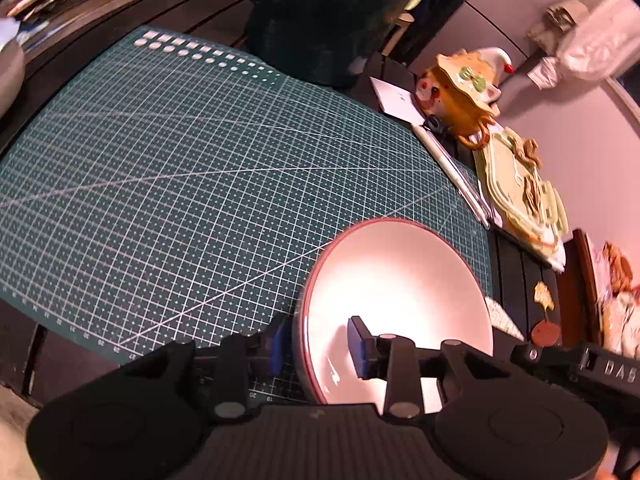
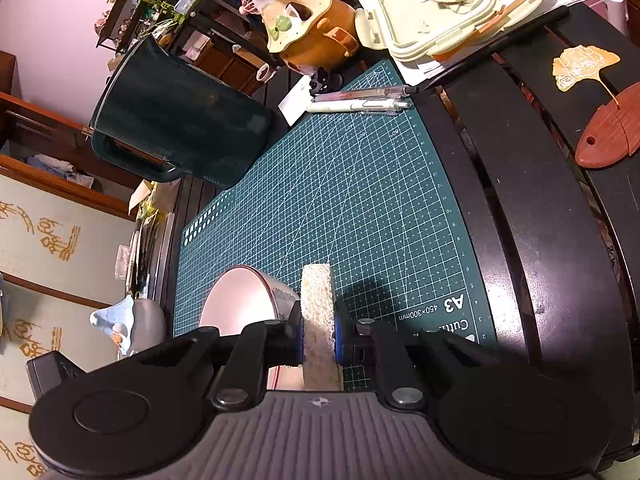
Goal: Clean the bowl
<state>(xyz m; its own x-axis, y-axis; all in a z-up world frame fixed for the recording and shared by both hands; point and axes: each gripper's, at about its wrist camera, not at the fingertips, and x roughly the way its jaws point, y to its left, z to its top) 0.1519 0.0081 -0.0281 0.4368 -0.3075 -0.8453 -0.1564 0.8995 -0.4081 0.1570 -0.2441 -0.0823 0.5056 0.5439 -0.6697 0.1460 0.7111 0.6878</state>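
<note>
On the green mat [image 1: 180, 168], near its right edge, the bowl [image 1: 396, 300] sits tipped. The left hand-held gripper [image 1: 316, 344] straddles its rim, not squeezing, probably to steady it. The right hand-held gripper [image 2: 318, 336] pinches a sponge [image 2: 318, 312] just beside the bowl, ready to wipe.

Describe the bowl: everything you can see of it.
The bowl is round, glossy white inside with a thin reddish-brown rim and a greyish outer wall, apparently ceramic. It looks empty and tilted, over a corner of the green cutting mat. The left gripper straddles its rim, one finger inside, one outside.
</note>
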